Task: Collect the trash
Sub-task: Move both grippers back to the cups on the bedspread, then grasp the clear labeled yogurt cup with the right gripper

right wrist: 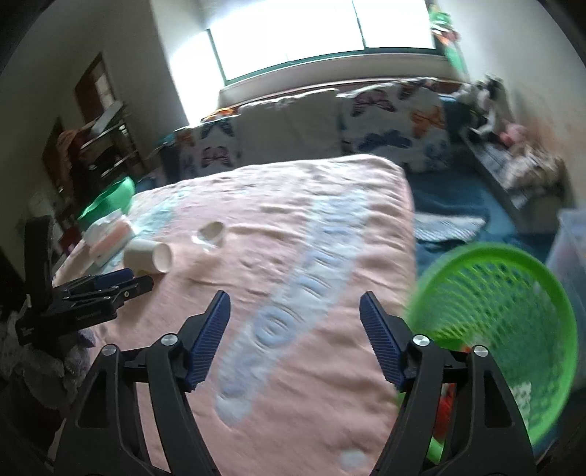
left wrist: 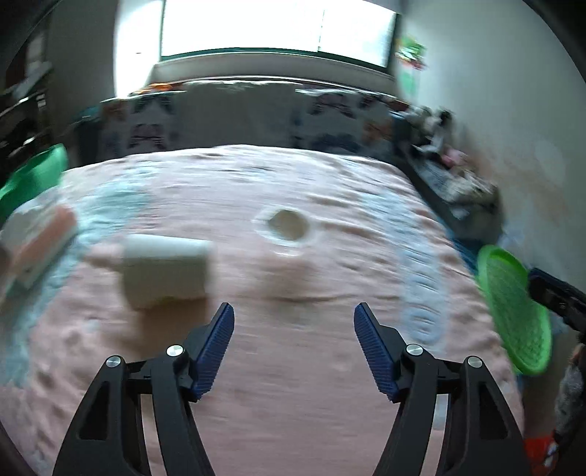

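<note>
Left gripper (left wrist: 294, 318) hovering over the pink blanket (left wrist: 278, 366) on the bed, fingers spread wide, nothing between them. Just ahead and to the left of its blue pads (left wrist: 216, 351), a white paper cup (left wrist: 166, 271) lying on its side, mouth turned toward the right edge of the bed as seen from the right wrist camera (right wrist: 148, 256). Further toward the middle of the blanket, a clear crumpled plastic cup (left wrist: 287, 227), also on its side, apart from the white one. Near the left edge of the bed, a white and pink packet (left wrist: 34, 241), just beside the white cup but whether touching cannot be told through the blur. Right gripper (right wrist: 295, 311) held above the near right part of the bed, fingers likewise wide apart and empty. Off the right edge of the bed, a green mesh basket (right wrist: 512, 293), tilted, with some orange and white bits showing low inside it. Behind the bed, butterfly-print pillows (right wrist: 395, 110) against the headboard under a bright window (right wrist: 322, 33). Second green basket (right wrist: 110, 199) by the far left corner of the bed.
</note>
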